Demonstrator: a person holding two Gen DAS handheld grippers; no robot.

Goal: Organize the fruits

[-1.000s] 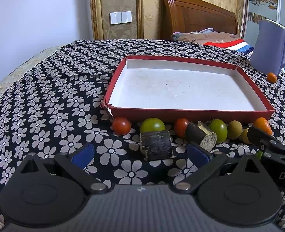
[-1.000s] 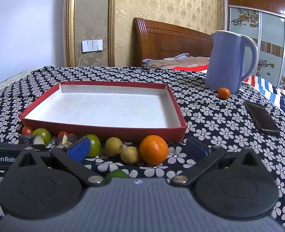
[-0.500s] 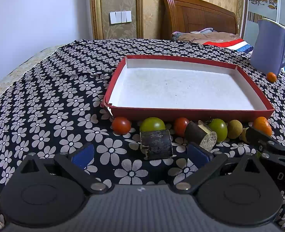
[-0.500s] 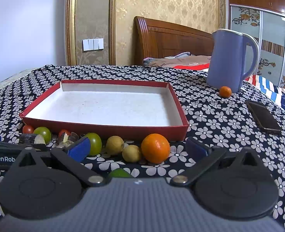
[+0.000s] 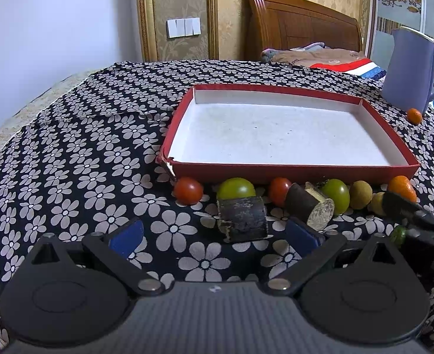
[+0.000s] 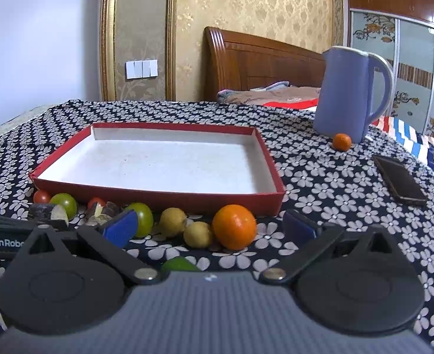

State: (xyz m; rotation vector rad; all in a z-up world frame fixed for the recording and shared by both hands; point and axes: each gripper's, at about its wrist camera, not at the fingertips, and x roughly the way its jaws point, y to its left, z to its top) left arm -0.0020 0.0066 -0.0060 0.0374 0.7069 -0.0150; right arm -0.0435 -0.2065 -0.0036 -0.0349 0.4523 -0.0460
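Even, soft indoor light fills both views, bright enough to show colours clearly, with only faint shadows under the fruit (image 6: pixel 234 226) beside the red tray (image 5: pixel 290 174). Fisheye distortion bends the door frame (image 5: pixel 146 14) and the tablecloth (image 5: pixel 69 153) at the edges. The right wrist view looks slightly softer.

Tomatoes, red (image 5: pixel 188 190) and green (image 5: pixel 236 188), longans (image 6: pixel 172 222) and an orange (image 6: pixel 234 226) line the empty red tray's (image 5: pixel 290 171) near wall.

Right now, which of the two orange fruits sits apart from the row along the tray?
The small orange at the foot of the blue jug, far right. The larger orange ends the row at the red tray's front wall.
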